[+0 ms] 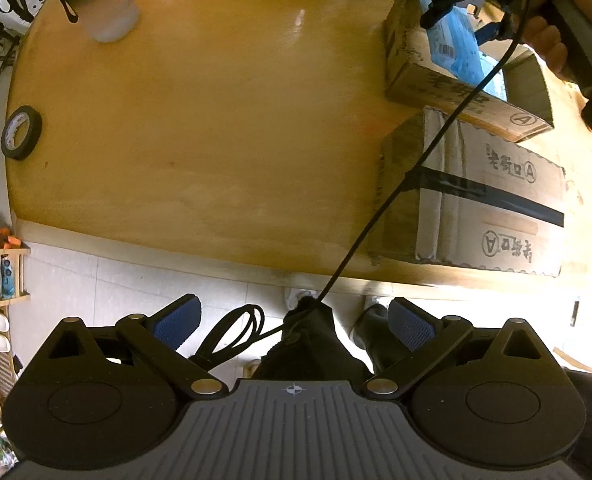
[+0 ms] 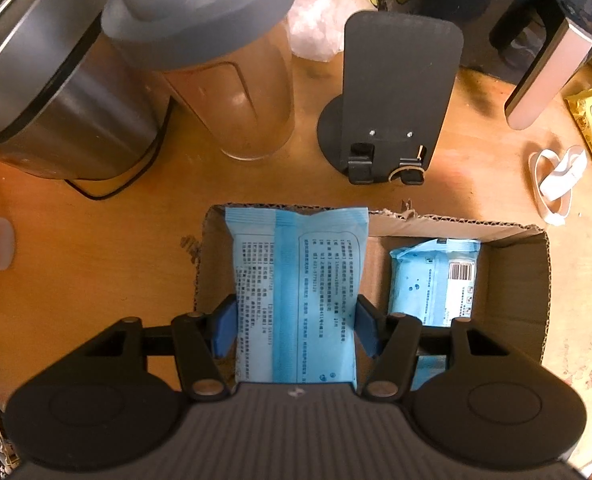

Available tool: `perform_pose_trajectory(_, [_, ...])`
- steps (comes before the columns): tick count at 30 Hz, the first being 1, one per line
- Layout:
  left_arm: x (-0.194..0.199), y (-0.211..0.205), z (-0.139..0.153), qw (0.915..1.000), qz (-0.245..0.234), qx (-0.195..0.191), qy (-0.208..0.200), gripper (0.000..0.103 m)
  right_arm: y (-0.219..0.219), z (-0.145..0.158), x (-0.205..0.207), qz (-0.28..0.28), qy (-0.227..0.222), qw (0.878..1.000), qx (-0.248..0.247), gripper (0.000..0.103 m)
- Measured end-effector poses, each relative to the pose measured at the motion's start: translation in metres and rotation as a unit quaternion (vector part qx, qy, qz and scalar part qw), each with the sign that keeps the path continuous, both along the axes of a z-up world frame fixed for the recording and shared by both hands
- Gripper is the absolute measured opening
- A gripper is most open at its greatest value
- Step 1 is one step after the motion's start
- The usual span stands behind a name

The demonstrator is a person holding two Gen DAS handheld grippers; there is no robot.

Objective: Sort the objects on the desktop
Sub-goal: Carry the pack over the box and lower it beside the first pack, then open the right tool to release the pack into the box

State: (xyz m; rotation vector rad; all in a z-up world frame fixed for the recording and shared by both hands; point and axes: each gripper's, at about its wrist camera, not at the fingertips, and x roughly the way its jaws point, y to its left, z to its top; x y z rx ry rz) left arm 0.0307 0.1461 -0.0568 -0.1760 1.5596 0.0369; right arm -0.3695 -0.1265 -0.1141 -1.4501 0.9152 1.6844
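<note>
A glossy plastic blue wipes packet (image 2: 296,296) above a matt corrugated cardboard box (image 2: 511,280) on a shiny varnished wooden table (image 1: 200,120), near a brushed-metal kettle (image 2: 56,92).

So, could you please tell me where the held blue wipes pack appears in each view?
Left wrist: blue wipes pack, upper right, hanging from the right claw above the open cardboard box.
Right wrist: centre, clamped between the pads.
Shared landmark: the open cardboard box.
</note>
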Motion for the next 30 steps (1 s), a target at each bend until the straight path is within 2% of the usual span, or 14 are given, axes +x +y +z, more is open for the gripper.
perform_pose_trajectory(17, [0.003, 0.007, -0.004, 0.9999, 0.014, 0.0, 0.011, 0.103, 0.001, -0.043, -0.003, -0.003, -0.013, 1.0, -0.02, 0.058])
perform_pose_trajectory(25, [0.005, 0.007, -0.005, 0.9997, 0.018, 0.001, 0.013, 0.103, 0.0, -0.051, -0.004, -0.003, -0.013, 1.0, -0.022, 0.059])
perform_pose_trajectory(26, [0.005, 0.007, -0.005, 0.9997, 0.019, 0.001, 0.013, 0.103, 0.0, -0.051, -0.004, -0.003, -0.014, 1.0, -0.022, 0.06])
perform_pose_trajectory(27, [0.005, 0.006, -0.004, 0.9997, 0.018, 0.001, 0.013, 0.103, -0.001, -0.051, -0.004, -0.004, -0.015, 1.0, -0.021, 0.068])
perform_pose_trajectory(28, [0.005, 0.006, -0.004, 0.9998, 0.018, 0.001, 0.013, 0.103, -0.001, -0.052, -0.004, -0.007, -0.017, 1.0, -0.019, 0.085])
perform_pose_trajectory(30, [0.005, 0.005, -0.003, 0.9998, 0.018, 0.001, 0.013, 0.103, -0.001, -0.051, -0.003, -0.012, -0.02, 1.0, -0.007, 0.103])
